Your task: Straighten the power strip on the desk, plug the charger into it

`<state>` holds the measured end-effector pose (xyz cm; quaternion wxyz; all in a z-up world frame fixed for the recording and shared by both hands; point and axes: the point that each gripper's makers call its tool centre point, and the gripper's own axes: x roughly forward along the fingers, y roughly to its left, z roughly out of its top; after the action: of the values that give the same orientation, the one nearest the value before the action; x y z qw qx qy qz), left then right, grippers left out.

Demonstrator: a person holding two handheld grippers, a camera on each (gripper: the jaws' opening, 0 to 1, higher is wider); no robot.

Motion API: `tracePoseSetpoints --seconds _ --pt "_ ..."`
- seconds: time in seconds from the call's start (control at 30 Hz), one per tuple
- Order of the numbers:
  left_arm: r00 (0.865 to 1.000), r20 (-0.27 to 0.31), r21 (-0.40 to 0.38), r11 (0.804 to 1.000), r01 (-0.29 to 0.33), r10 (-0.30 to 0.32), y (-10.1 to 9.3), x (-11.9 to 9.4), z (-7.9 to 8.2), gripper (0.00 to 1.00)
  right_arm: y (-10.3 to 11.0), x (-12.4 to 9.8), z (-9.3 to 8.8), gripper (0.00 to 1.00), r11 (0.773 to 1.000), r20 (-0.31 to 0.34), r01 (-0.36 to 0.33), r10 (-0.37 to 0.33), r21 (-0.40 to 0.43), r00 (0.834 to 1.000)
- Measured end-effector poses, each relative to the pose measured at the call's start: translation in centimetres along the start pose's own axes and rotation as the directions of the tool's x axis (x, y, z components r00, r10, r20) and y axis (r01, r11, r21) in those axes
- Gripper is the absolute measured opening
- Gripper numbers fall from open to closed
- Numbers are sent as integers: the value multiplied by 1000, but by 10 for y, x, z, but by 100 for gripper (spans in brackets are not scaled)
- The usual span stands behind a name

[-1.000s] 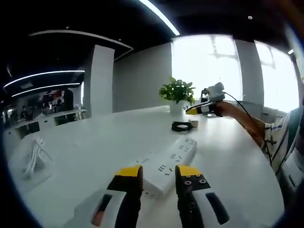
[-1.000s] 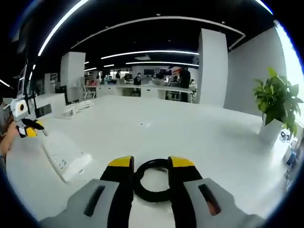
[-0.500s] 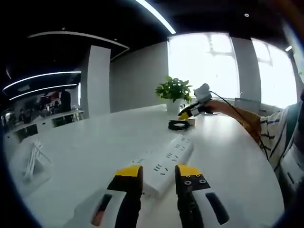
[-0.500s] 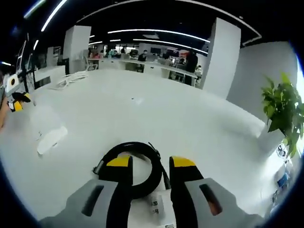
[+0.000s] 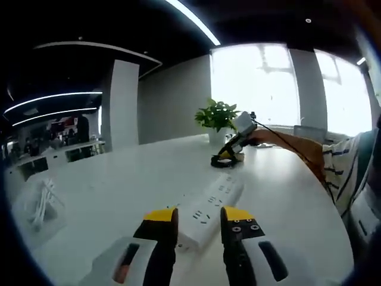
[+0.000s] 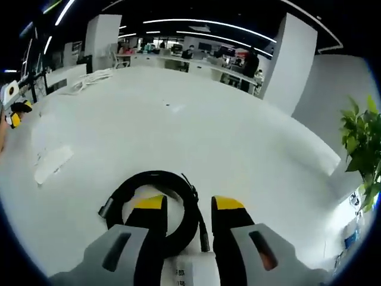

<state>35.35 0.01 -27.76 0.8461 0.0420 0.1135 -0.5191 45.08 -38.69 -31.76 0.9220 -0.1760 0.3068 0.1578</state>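
White desk [image 5: 107, 185] carries the power strip [image 5: 211, 205], which lies lengthwise ahead of your left gripper [image 5: 198, 215], its near end just beyond the parted yellow-tipped jaws, nothing held. At the strip's far end your right gripper [image 5: 229, 154] reaches down over the charger [image 5: 238, 157] and its coiled black cable [image 5: 221, 161], near a potted plant [image 5: 218, 119]. In the right gripper view, your right gripper [image 6: 183, 204] stands with jaws apart astride the cable [image 6: 156, 205] loop, the white charger [image 6: 187, 271] lying between the jaw bases; whether it grips anything cannot be told.
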Motion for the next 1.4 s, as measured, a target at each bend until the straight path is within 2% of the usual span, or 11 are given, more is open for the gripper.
tracePoseSetpoints --seconds 0.33,0.8,1.4 --pt "1000 4 2 1000 2 -2 -2 0 1 28 1 6 -3 25 1000 -13 -12 12 -7 1000" --pt "1000 8 -1 1000 2 -2 -2 -1 3 28 0 10 -8 17 1000 -12 -26 26 14 1000" --pt "1000 -5 -1 1000 -4 4 0 -1 0 28 0 10 -8 14 1000 -12 -23 23 1 1000"
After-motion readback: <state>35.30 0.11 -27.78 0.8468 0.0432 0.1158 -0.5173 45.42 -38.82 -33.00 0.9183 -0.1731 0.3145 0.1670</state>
